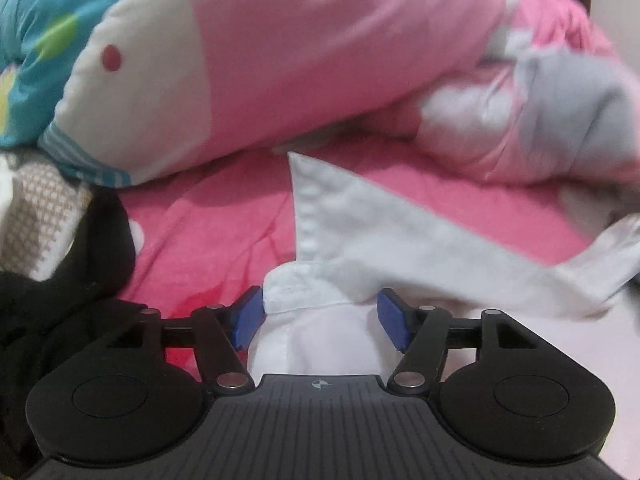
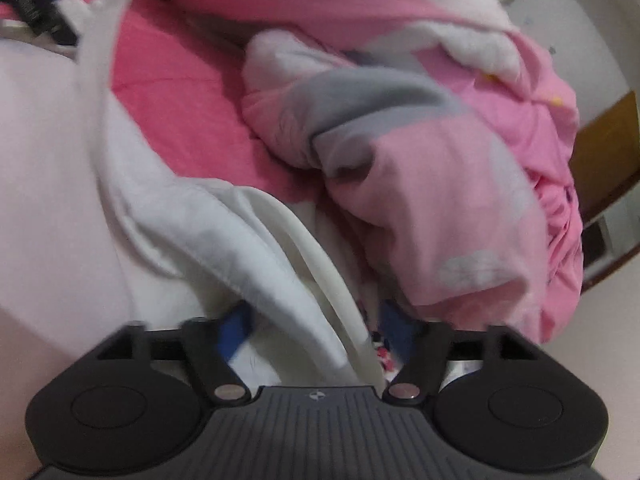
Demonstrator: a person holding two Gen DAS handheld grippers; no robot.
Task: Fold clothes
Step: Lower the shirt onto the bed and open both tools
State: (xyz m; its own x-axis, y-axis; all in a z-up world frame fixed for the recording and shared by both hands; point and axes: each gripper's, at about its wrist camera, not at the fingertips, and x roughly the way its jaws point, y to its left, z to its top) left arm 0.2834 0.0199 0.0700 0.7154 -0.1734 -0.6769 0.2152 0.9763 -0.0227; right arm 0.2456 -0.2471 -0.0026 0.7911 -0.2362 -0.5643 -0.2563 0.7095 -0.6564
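Observation:
A white collared shirt (image 1: 384, 232) lies on a pink bedsheet (image 1: 208, 232). Its pointed collar stands up in the left wrist view. My left gripper (image 1: 320, 318) is open, its blue pads either side of the collar base, with cloth between the jaws. In the right wrist view the same white shirt (image 2: 224, 236) runs in a fold from the upper left down between the fingers. My right gripper (image 2: 314, 330) is open, its jaws wide apart around that fold. This view is blurred.
A bunched pink, white and grey quilt (image 1: 320, 60) lies behind the shirt and also shows in the right wrist view (image 2: 432, 152). A blue patterned pillow (image 1: 36, 40) and dark clothing (image 1: 60, 300) lie at the left. A wooden door (image 2: 608, 148) is at the right.

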